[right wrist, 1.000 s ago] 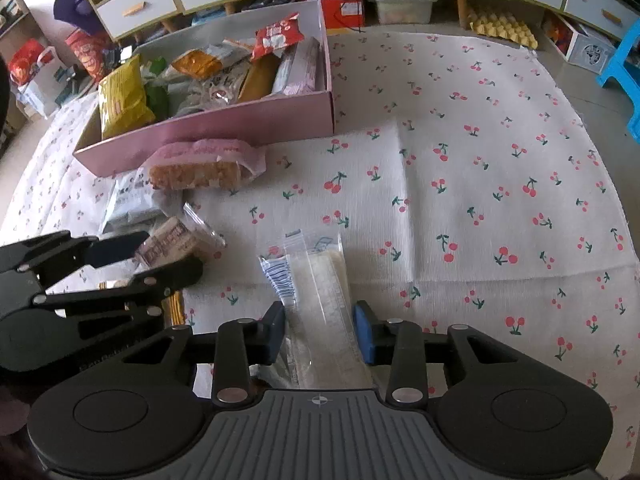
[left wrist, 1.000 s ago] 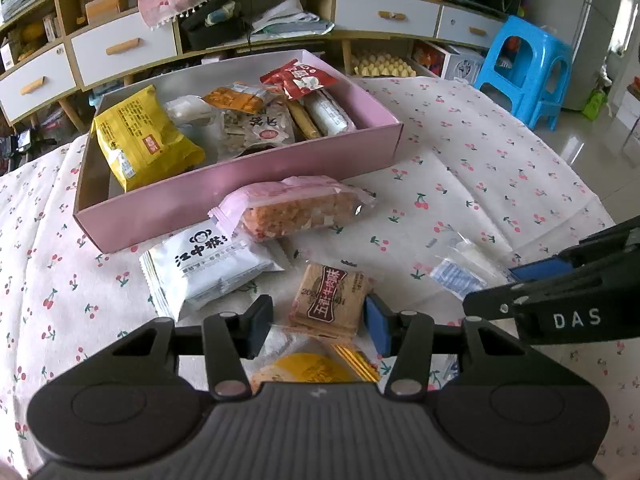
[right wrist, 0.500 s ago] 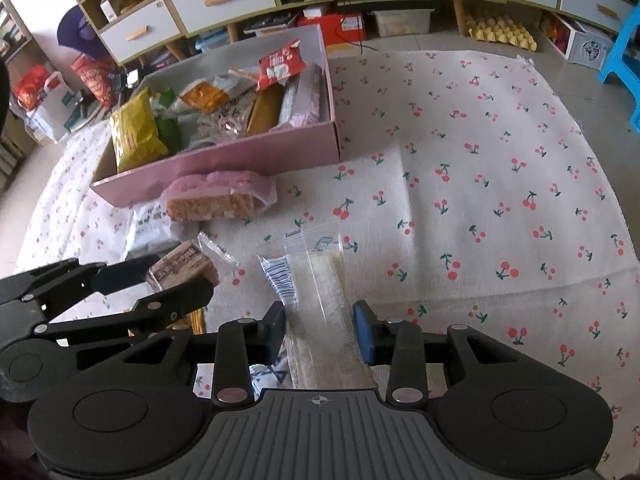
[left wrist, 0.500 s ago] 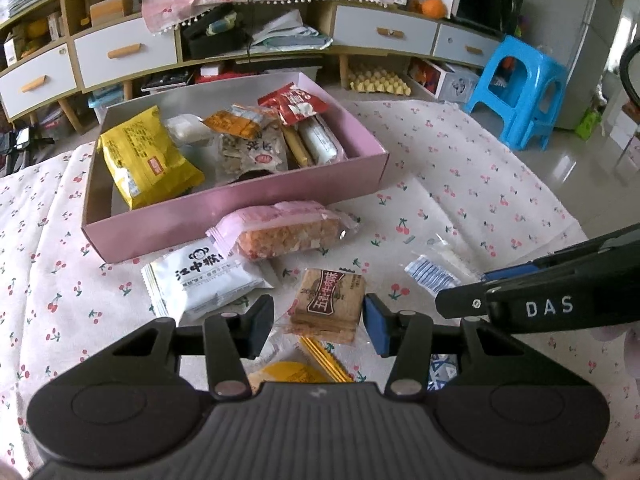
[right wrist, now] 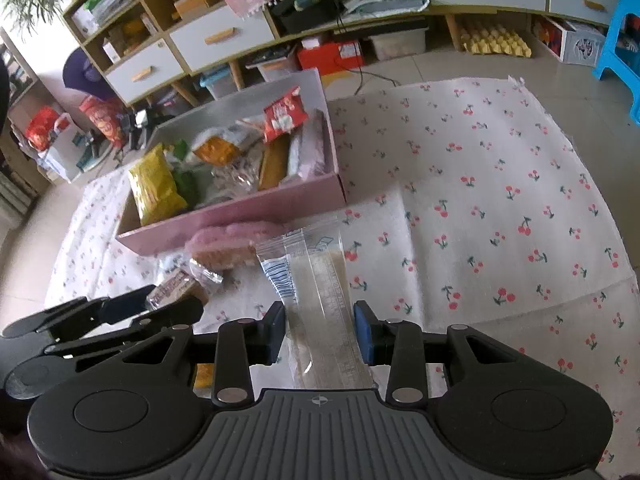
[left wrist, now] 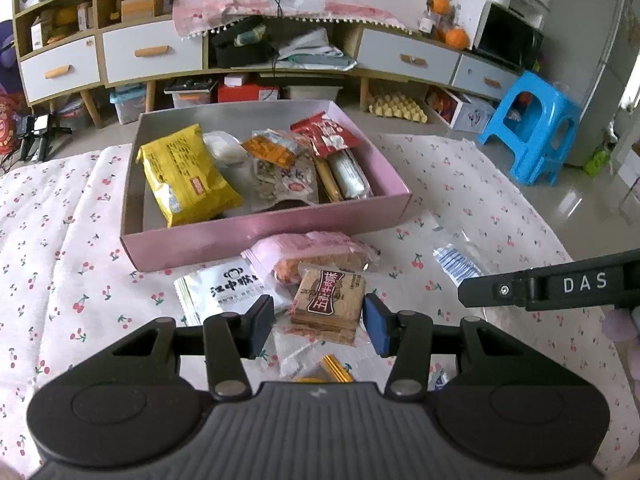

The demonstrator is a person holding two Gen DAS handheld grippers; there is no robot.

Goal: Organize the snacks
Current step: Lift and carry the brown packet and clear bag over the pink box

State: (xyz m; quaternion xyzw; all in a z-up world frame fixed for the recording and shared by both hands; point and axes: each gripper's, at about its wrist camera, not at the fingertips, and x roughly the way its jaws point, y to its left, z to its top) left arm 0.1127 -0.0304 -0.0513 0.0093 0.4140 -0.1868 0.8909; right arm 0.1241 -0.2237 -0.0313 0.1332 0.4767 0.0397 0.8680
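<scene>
Both grippers grip packets: left gripper [left wrist: 318, 326] a brown biscuit [left wrist: 329, 300], right gripper [right wrist: 320, 334] a clear sachet [right wrist: 320, 296].

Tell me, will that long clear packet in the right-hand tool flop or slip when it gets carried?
The clear packet probably stays fairly straight: it sticks out forward from the right gripper without drooping. Its wrapper looks glossy, so it might slide if the grip loosens. The thin, pale bar inside suggests it's light, perhaps brittle.
</scene>
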